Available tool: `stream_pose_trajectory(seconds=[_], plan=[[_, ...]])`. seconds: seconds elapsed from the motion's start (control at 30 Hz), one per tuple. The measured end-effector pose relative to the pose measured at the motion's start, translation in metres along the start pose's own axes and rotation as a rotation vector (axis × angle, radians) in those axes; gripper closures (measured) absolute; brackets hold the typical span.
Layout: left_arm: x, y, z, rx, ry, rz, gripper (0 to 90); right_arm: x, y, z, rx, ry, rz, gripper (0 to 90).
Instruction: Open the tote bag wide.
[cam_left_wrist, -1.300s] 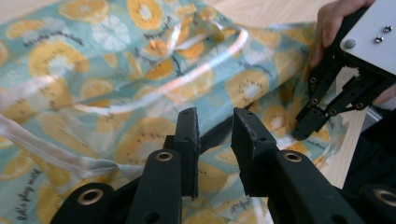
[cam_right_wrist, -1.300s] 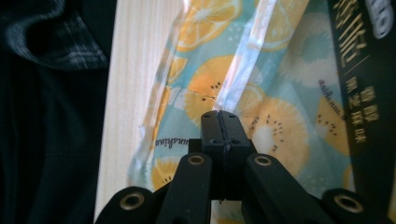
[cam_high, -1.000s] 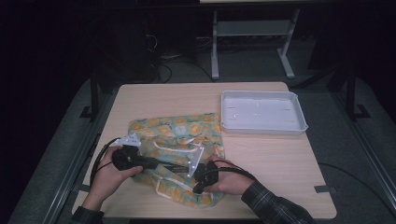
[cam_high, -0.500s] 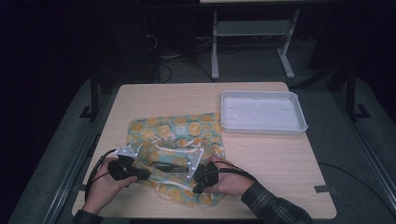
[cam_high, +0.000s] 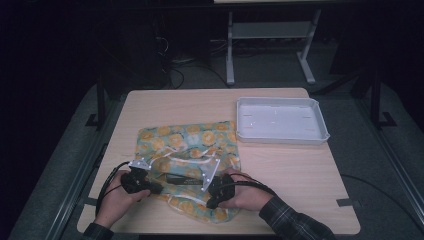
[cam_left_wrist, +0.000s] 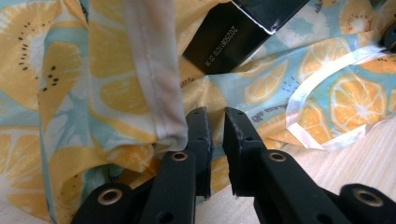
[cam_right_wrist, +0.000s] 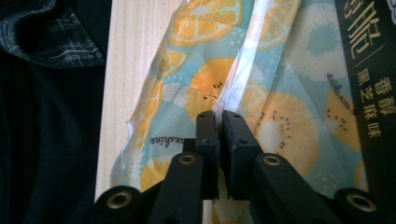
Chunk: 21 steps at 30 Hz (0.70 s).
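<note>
Lowered since a second ago, the left gripper (cam_high: 142, 182) now sits down at the cloth's near-left edge, and its jaws have just been closing; in the left gripper view they stand a narrow gap apart with a pale hem beside the left jaw, not clearly between them, so it holds nothing that I can see. Over on the other side, the right gripper (cam_high: 218, 190) has not shifted, though its jaws have just been easing open a little; in the right gripper view (cam_right_wrist: 217, 122) they are almost together with a thin fold of the clear-edged fabric running into the slit, and I cannot tell whether the pads press on it.

From where I stand, the work looks like opening or straightening the orange-print bag (cam_high: 192, 150) around the dark packet (cam_left_wrist: 224, 39) lying in it. The bag lies at the table's near middle, between the two hands and reaching away toward twelve o'clock. Next, I judge, the left jaws need the hem fed squarely between them before any pull.

At two o'clock from the bag a white tray (cam_high: 280, 135) sits close by its far-right corner. The wooden table (cam_high: 290, 170) is pale; beyond it the room is dark, with a metal stand (cam_high: 270, 35) and cables on the floor.
</note>
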<state>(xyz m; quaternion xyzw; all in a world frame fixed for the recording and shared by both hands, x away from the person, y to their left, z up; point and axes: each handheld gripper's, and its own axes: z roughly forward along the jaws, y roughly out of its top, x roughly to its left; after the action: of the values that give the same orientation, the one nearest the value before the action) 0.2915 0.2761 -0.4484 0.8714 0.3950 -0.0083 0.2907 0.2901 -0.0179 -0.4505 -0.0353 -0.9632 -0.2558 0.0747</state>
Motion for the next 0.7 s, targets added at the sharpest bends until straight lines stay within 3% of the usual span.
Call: stream_pose_trajectory(seconds=[0.17, 0.3, 0.33, 0.43, 0.57, 0.7], plan=[[-0.002, 0.001, 0.001, 0.005, 0.021, 0.022, 83.5, 0.001, 0.003, -0.004, -0.037, -0.001, 0.001, 76.5], [-0.003, 0.002, 0.002, 0.002, 0.045, 0.014, 89.2, 0.002, 0.007, -0.018, -0.096, -0.002, 0.016, 71.9], [-0.002, 0.002, 0.002, 0.003, 0.038, -0.003, 89.8, 0.002, 0.007, -0.026, -0.122, -0.013, 0.031, 70.2], [-0.003, 0.002, 0.002, 0.001, 0.041, -0.002, 89.9, -0.001, 0.007, -0.036, -0.157, -0.04, 0.049, 68.0], [-0.005, 0.002, 0.002, 0.011, 0.057, 0.021, 89.9, -0.003, 0.006, -0.047, -0.189, -0.053, 0.057, 66.5], [-0.005, 0.003, 0.001, 0.015, 0.064, 0.029, 89.8, -0.006, 0.009, -0.061, -0.225, -0.097, 0.056, 64.9]])
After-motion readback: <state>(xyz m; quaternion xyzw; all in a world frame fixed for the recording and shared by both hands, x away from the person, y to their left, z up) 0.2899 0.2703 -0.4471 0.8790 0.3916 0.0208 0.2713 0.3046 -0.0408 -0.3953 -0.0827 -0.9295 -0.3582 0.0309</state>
